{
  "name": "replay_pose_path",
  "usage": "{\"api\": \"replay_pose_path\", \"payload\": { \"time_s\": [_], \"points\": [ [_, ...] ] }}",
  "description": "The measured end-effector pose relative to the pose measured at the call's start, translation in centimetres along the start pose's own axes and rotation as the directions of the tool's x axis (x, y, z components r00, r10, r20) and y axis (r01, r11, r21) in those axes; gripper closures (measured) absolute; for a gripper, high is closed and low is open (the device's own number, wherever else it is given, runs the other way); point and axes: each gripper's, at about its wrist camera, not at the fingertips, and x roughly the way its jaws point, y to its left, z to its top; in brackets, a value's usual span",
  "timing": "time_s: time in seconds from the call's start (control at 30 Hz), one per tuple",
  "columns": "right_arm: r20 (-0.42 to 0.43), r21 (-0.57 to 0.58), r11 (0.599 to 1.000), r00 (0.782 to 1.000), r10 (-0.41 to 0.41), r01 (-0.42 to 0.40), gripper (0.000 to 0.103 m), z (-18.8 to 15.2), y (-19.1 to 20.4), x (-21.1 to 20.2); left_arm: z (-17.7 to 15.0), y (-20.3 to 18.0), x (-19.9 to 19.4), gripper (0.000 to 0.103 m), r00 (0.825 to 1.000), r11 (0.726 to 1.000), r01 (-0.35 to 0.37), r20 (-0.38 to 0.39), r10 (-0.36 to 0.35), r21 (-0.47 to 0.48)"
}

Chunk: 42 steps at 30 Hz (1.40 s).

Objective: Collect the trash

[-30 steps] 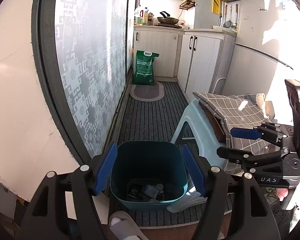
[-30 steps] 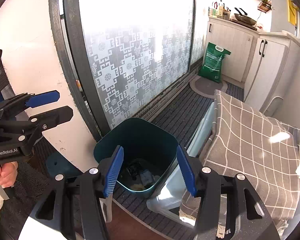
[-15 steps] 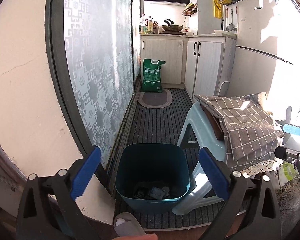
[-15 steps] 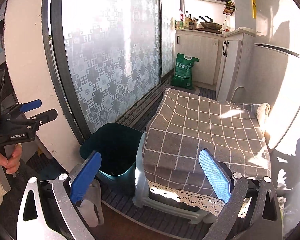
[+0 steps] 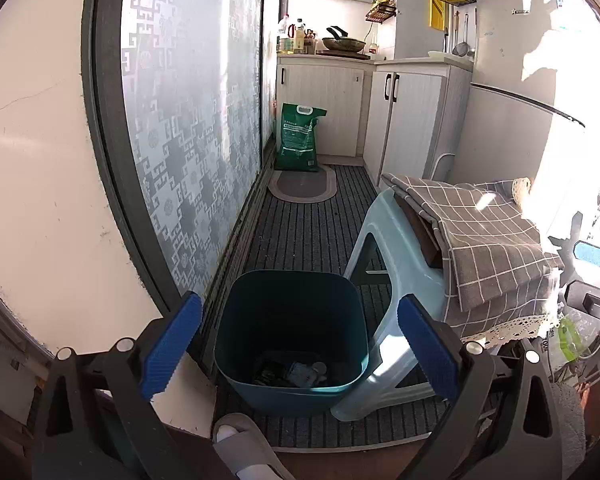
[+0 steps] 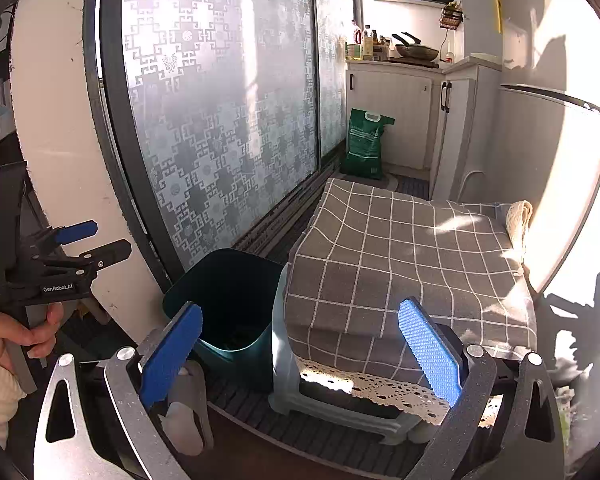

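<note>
You held the left tool (image 5: 300, 346) with its blue pads wide apart and nothing between them; the teal bin (image 5: 292, 316) stood on the floor straight ahead of it and below, framed by the two pads, with some trash (image 5: 296, 372) lying at its bottom; the bin was close to the frosted sliding door (image 5: 188, 128) on its left and touched, or almost touched, the pale plastic stool (image 5: 396, 280) on its right. Your right tool (image 6: 300, 350) was open and empty as well; it pointed more at the stool with the checked cloth (image 6: 400, 256), so the bin lay to its left and forward. I judge the left tool was the nearer one to the bin; I could not see any loose trash outside the bin, so the next piece had to be searched elsewhere.
</note>
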Motion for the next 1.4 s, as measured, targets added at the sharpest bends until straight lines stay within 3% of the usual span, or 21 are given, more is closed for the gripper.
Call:
{"api": "replay_pose_path", "payload": {
  "time_s": [1.4],
  "points": [
    [0.005, 0.006, 1.0, 1.0, -0.005, 0.005, 0.003, 0.09, 0.4, 0.0, 0.11, -0.44, -0.41, 0.003, 1.0, 1.0, 0.011, 0.005, -0.011, 0.011]
  ]
}}
